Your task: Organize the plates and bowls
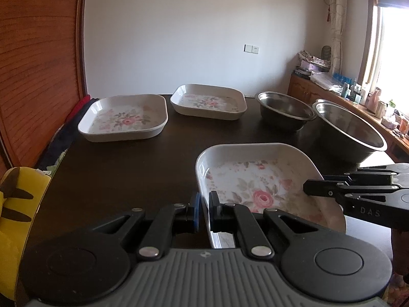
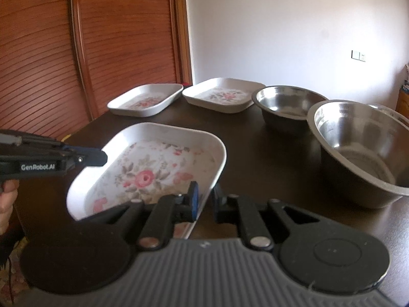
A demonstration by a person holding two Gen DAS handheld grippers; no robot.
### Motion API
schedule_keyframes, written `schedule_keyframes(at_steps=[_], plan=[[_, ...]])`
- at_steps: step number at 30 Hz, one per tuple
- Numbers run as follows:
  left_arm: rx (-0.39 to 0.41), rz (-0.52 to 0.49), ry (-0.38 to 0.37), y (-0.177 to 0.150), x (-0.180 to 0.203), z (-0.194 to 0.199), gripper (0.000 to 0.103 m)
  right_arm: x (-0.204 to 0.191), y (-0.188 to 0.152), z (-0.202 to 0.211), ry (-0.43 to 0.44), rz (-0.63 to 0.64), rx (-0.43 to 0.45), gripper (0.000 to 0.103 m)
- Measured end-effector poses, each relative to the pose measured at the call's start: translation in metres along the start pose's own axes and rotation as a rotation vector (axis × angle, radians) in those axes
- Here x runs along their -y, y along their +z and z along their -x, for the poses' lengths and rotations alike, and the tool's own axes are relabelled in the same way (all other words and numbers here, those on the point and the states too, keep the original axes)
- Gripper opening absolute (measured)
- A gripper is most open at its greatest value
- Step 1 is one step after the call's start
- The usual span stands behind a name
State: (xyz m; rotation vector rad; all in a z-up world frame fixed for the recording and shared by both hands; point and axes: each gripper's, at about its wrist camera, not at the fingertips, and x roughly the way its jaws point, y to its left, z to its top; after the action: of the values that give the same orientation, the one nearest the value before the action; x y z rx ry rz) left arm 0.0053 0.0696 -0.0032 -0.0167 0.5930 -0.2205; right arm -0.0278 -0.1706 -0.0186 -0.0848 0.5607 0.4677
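Both tools clamped on near floral plate (image 1: 258, 186): left tool (image 1: 203, 211) pinching left rim, right tool (image 2: 204, 203) pinching right rim. Plate tilted above tabletop (image 1: 127, 168), near side. Other two floral plates (image 1: 124, 117) far left, so carry goes that way, I guess.

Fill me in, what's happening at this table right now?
A person holds the near floral dish with both tools: the left gripper is shut on its left rim, the right gripper on its right rim. Two matching floral dishes sit at the far side of the dark table, beside a small steel bowl and a large steel bowl.
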Motion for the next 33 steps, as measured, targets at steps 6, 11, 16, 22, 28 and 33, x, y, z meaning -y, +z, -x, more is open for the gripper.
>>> schedule_keyframes(at_steps=[6,11,16,22,28,33], plan=[[-0.006,0.011,-0.002,-0.001,-0.003,-0.004,0.015,0.001,0.003,-0.008,0.000,-0.009,-0.008,0.015],[0.026,0.022,0.002,0.001,-0.003,0.000,0.018,0.001,0.002,-0.009,-0.013,-0.013,-0.006,0.016],[0.070,0.018,0.018,0.003,-0.001,0.012,0.044,0.001,0.001,-0.001,-0.048,0.004,0.026,0.044],[0.134,0.001,0.049,0.002,0.007,0.032,0.075,0.002,0.000,0.018,-0.075,0.016,0.086,0.051],[0.189,-0.020,0.050,0.001,0.017,0.055,0.092,-0.008,-0.003,0.044,-0.085,0.044,0.148,0.062],[0.210,-0.022,0.052,0.001,0.023,0.067,0.097,-0.015,-0.005,0.067,-0.091,0.056,0.204,0.077]])
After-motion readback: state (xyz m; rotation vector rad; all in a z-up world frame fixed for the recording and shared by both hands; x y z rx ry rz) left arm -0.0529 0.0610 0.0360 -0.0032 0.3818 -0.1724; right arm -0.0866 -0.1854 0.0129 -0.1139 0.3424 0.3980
